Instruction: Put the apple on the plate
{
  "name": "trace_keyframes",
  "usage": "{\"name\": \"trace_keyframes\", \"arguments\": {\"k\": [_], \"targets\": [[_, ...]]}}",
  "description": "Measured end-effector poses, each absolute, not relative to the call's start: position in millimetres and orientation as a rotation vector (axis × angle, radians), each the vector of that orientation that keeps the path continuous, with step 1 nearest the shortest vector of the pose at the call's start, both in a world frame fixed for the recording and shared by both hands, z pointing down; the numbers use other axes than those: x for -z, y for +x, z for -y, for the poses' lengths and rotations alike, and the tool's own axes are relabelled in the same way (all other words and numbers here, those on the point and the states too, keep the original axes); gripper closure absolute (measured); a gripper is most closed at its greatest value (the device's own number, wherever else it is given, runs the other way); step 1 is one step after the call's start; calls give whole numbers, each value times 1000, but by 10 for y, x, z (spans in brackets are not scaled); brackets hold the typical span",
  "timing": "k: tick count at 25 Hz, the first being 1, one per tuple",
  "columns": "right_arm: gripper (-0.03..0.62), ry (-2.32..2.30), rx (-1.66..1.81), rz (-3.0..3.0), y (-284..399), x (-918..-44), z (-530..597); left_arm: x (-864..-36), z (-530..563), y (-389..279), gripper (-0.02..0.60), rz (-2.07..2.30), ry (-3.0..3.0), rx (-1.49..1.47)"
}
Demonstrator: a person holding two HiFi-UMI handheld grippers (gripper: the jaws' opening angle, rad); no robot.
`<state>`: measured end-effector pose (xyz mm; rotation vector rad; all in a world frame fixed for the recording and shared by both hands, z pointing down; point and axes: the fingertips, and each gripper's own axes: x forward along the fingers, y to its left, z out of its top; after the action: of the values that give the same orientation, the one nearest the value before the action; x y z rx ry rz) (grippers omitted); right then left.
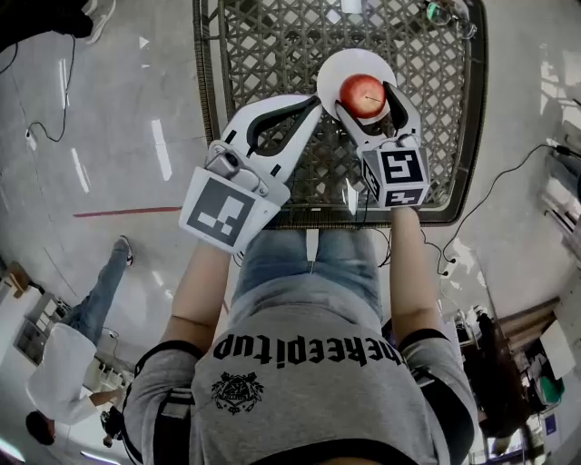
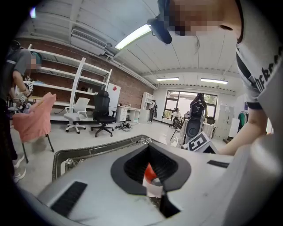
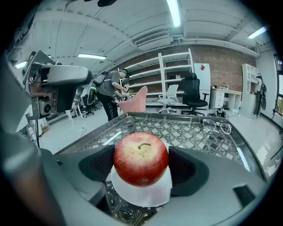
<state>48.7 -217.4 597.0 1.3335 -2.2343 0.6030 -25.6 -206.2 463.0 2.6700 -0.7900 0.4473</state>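
A red apple (image 1: pixel 363 93) sits between the pads of my right gripper (image 1: pixel 368 98), which is shut on it right over a small white plate (image 1: pixel 338 68) on the lattice table (image 1: pixel 272 36). In the right gripper view the apple (image 3: pixel 141 158) fills the gap of the gripper (image 3: pixel 141 167), with the plate (image 3: pixel 141 194) just beneath; I cannot tell whether they touch. My left gripper (image 1: pixel 315 103) is shut on nothing, its tips beside the plate's left edge. Through its loop (image 2: pixel 148 148) a bit of the apple (image 2: pixel 149 173) and plate (image 2: pixel 154 190) shows.
A pair of glasses (image 3: pixel 216 126) lies on the table's far right corner (image 1: pixel 445 14). The table's dark rim (image 1: pixel 204 82) runs close to my left gripper. A person (image 1: pixel 91 300) stands on the floor at left; cables (image 1: pixel 508 182) trail at right.
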Motion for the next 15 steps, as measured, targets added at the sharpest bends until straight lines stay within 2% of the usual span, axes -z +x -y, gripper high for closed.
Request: {"name": "trace_keyframes", "arguments": {"k": [15], "targets": [[210,1301,-608,2204,474,-6109,2188,-4737,2111,-339,561,821,2635,-461]]}}
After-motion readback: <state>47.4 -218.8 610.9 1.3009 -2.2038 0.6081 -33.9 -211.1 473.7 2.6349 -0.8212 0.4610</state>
